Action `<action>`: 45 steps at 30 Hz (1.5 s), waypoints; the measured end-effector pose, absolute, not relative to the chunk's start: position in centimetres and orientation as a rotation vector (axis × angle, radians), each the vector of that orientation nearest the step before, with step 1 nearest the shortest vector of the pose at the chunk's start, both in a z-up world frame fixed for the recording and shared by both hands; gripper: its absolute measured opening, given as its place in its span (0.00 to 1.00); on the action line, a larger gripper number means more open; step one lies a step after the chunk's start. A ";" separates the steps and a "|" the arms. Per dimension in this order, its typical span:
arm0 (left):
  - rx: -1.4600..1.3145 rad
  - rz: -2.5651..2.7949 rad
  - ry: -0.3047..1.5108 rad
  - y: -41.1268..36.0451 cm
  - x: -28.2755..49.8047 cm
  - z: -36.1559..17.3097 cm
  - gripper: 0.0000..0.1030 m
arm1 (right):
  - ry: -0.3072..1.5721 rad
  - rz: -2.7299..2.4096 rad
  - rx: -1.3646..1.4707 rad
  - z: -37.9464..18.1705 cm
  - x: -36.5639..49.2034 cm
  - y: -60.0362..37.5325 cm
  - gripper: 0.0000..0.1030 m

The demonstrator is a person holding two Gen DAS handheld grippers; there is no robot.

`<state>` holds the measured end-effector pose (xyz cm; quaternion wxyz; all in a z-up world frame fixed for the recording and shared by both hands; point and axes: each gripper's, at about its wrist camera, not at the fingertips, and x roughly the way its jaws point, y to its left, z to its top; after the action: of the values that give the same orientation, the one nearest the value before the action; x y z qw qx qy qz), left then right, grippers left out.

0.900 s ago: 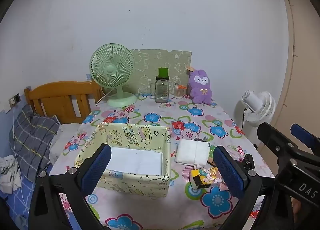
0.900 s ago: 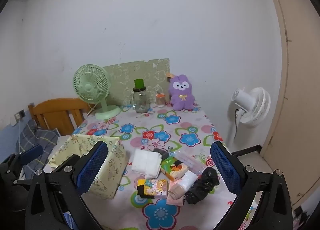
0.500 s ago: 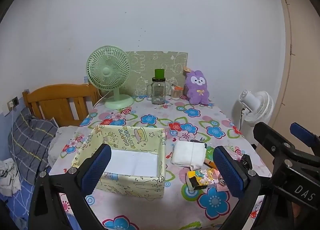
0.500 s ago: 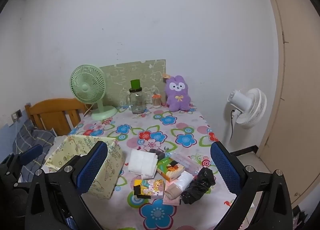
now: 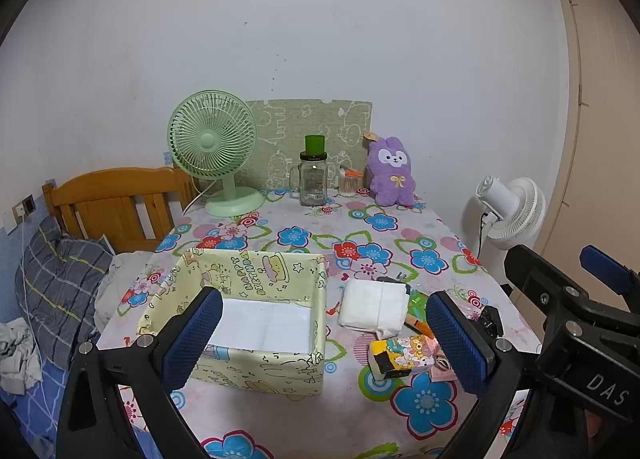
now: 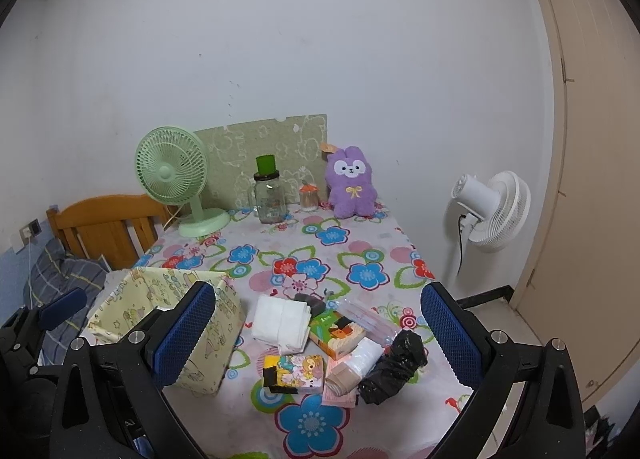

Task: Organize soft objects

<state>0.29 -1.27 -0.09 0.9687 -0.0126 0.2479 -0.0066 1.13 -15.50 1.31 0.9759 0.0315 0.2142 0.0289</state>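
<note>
- Progress, as a judgement: the task looks barely begun. The yellow fabric storage box (image 5: pixel 248 315) sits near the table's front-left corner, and only its white bottom liner shows inside; no soft item is in it.
- All the soft items lie in a loose pile on the flowered table (image 6: pixel 320 255), just right of the box, toward the front-right corner.
- The pile holds a folded white cloth pack (image 6: pixel 282 321), a cartoon-print tissue pack (image 6: pixel 294 373), an orange and green tissue pack (image 6: pixel 336 333), a white and beige roll (image 6: pixel 352 365) and a crumpled black bag (image 6: pixel 394 367).
- A purple plush rabbit (image 5: pixel 391 173) stands upright at the table's back edge, well apart from both tools.
- The left gripper (image 5: pixel 324 343) is spread wide with nothing between its 2 jaws; it hangs above the front edge, framing the box and the white pack.
- The right gripper (image 6: pixel 316 339) is likewise spread wide and holds nothing; the pile lies between its 2 blue pads in view, below and ahead, untouched.
</note>
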 end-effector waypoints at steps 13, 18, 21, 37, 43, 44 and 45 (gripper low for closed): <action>-0.025 -0.012 0.506 -1.4 0.5 -0.2 0.99 | 0.426 0.051 0.063 1.3 1.0 -15.5 1.00; -0.022 -0.011 0.500 -1.4 0.5 -0.1 0.99 | 0.424 0.062 0.064 1.4 1.0 -15.5 1.00; -0.020 -0.008 0.496 -1.4 0.5 -0.1 0.99 | 0.421 0.066 0.062 1.5 1.0 -15.4 1.00; -0.016 -0.004 0.496 -1.4 0.6 -0.2 0.99 | 0.430 0.072 0.059 1.4 1.1 -15.2 1.00; -0.016 -0.004 0.497 -1.5 0.6 -0.3 0.99 | 0.429 0.073 0.061 1.3 1.1 -15.2 1.00; -0.015 -0.002 0.496 -1.5 0.6 -0.3 0.99 | 0.429 0.073 0.060 1.3 1.1 -15.2 1.00; -0.015 -0.002 0.496 -1.5 0.6 -0.3 0.99 | 0.429 0.072 0.059 1.3 1.1 -15.2 1.00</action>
<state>0.59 -1.49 -0.30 0.9694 -0.0072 0.2453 -0.0012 1.05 -15.24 1.34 0.9760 0.0295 0.2128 0.0359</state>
